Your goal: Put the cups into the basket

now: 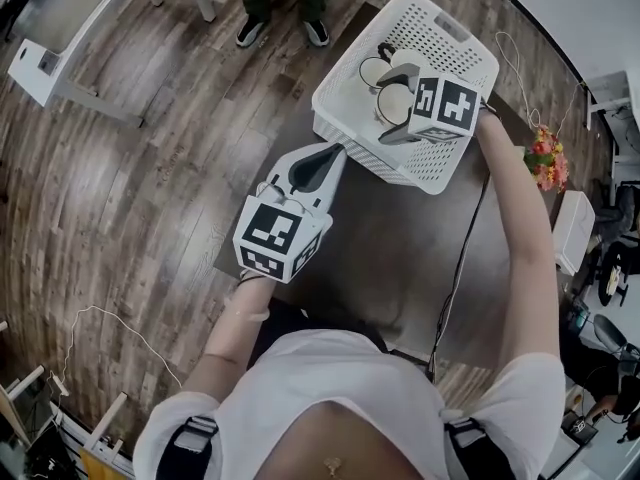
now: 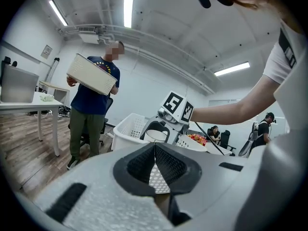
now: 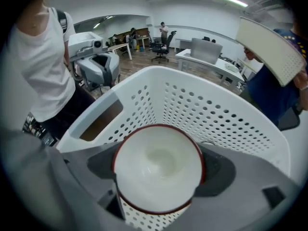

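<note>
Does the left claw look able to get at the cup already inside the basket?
Probably not directly: the left claw is shut outside the basket wall, and the right claw, holding another cup, crowds the cup inside.

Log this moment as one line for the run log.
right gripper: shut on cup, over basket | left gripper: shut, empty, beside basket | second cup: in basket

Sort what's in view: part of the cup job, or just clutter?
Job: basket; cup in right hand-held gripper; second cup inside basket.
Clutter: flowers; bystander's other basket; white desk.
</note>
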A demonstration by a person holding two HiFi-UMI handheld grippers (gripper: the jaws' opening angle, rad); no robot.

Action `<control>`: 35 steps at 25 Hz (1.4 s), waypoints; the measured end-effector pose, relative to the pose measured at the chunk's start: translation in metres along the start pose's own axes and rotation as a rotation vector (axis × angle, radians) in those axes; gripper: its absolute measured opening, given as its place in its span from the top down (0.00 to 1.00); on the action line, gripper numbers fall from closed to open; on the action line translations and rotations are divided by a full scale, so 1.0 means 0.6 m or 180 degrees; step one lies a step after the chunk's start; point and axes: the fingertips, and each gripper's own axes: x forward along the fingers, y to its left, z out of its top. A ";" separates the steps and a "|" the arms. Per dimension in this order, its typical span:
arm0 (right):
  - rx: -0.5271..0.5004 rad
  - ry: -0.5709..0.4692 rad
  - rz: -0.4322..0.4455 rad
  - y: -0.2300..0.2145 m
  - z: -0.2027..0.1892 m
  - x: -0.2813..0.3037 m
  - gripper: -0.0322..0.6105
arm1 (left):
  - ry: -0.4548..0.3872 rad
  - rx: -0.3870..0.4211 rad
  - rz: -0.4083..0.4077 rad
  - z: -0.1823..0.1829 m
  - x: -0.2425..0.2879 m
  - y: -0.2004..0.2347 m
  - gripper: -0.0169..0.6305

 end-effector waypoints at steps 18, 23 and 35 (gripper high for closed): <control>-0.0731 0.0201 0.0498 0.045 -0.037 0.113 0.27 | 0.0050 -0.0010 0.0001 -0.018 -0.002 0.010 0.96; -0.0867 0.0270 0.0486 0.048 -0.046 0.137 0.27 | 0.0088 -0.0051 0.0004 -0.031 -0.002 0.014 0.96; -0.0975 0.0403 0.0509 0.049 -0.069 0.157 0.27 | 0.0118 -0.0101 0.0037 -0.038 0.006 0.022 0.96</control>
